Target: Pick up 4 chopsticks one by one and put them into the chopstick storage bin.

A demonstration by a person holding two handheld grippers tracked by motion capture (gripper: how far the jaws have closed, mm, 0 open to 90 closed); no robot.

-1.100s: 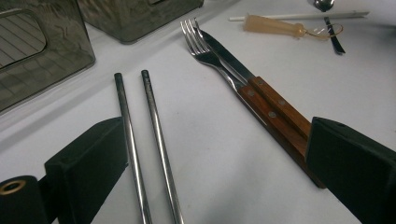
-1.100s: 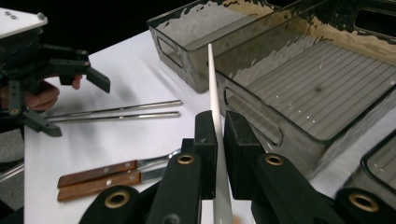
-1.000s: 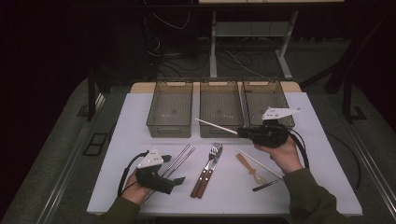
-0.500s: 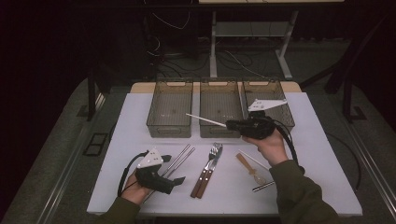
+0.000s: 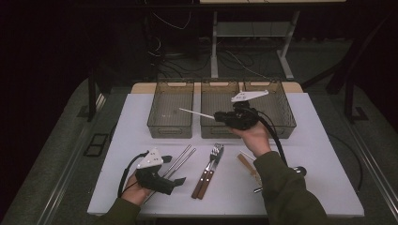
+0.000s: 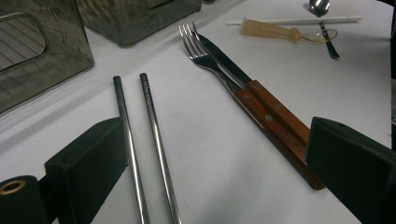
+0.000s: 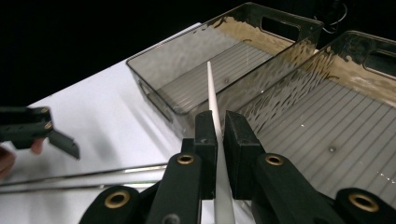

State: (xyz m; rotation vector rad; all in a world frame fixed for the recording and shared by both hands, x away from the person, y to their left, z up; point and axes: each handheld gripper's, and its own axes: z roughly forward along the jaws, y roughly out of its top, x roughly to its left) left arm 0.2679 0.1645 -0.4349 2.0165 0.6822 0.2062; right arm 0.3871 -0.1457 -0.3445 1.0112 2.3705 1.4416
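Your right tool (image 5: 217, 116) is clenched on a white straw (image 5: 197, 113), pinching it near one end so the long free part sticks out toward nine o'clock, over the gap between the left bin (image 5: 171, 108) and the middle bin (image 5: 220, 110). Held level and by its end like that, the straw looks ready to be laid lengthwise into a bin, most likely the left one, judging by where the tip reaches. In the right gripper view the jaws stand nearly together with the straw (image 7: 215, 121) running straight up between them. Your left tool (image 5: 176, 182) rests on the desk (image 5: 324, 154) at seven o'clock, released, its jaws standing wide apart with nothing between the pads; the two metal straws (image 6: 149, 140) lie just ahead of it, so it seems parked there to take them next. Count what you have: three smoky plastic bins in a row along the far edge, the third (image 5: 280, 108) at one o'clock, all looking empty; two metal straws side by side; one fork (image 6: 201, 51) and one knife (image 6: 224, 58), both wood-handled, lying touching each other at six o'clock; one more white straw (image 6: 299, 20), one pale brush-like piece (image 6: 268, 31) and one spoon (image 6: 321, 9) beyond them. The like things lie paired, which suits sorting by kind.
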